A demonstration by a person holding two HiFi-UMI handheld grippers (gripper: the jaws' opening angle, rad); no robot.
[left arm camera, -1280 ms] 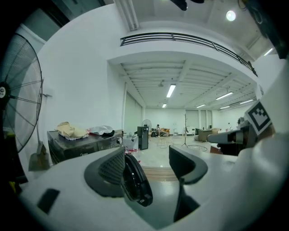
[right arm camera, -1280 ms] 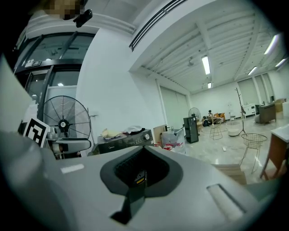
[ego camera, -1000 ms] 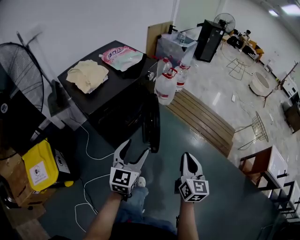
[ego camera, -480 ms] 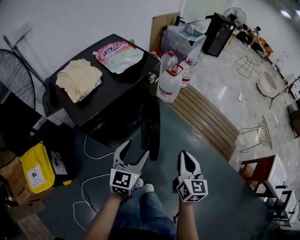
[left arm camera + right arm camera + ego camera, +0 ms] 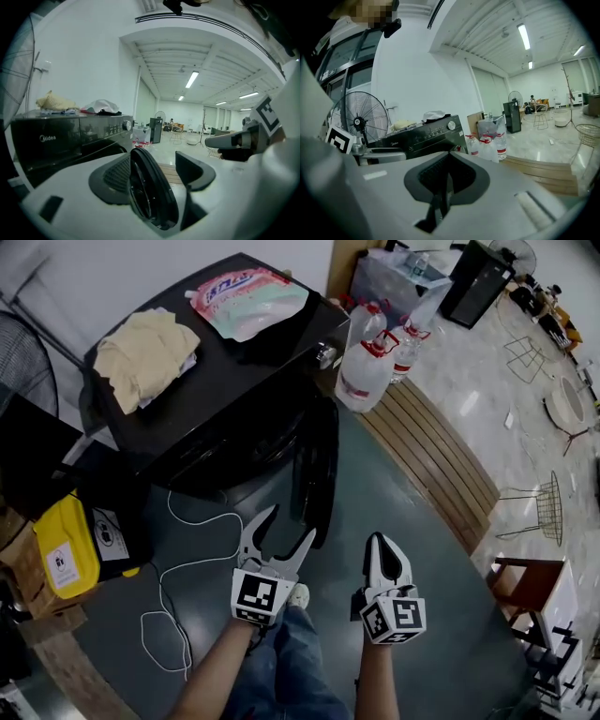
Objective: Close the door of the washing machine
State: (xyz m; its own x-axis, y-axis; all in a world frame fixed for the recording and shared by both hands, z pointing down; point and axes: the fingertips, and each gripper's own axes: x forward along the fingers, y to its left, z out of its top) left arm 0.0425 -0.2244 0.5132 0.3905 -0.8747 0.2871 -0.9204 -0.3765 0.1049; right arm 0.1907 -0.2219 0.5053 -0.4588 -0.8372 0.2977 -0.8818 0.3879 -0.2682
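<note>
A black front-loading washing machine (image 5: 202,395) stands ahead of me, and its round door (image 5: 314,470) hangs swung out, edge-on toward me. My left gripper (image 5: 279,532) is open just below the door's lower edge. In the left gripper view the door (image 5: 152,192) stands between the spread jaws, and I cannot tell whether they touch it. My right gripper (image 5: 385,554) is shut and empty, to the right of the door. The right gripper view shows the machine (image 5: 424,136) beyond the shut jaws.
A folded cloth (image 5: 141,352) and a pink detergent pouch (image 5: 248,301) lie on the machine's top. Water jugs (image 5: 370,367) stand to its right beside a wooden pallet (image 5: 441,456). A yellow bin (image 5: 66,549) and white cables (image 5: 178,601) are on the floor at left. A fan (image 5: 358,124) stands left.
The machine and door have drawn closer in the head view. My left gripper has moved forward up to the door's lower edge; the right gripper keeps its place beside it.
</note>
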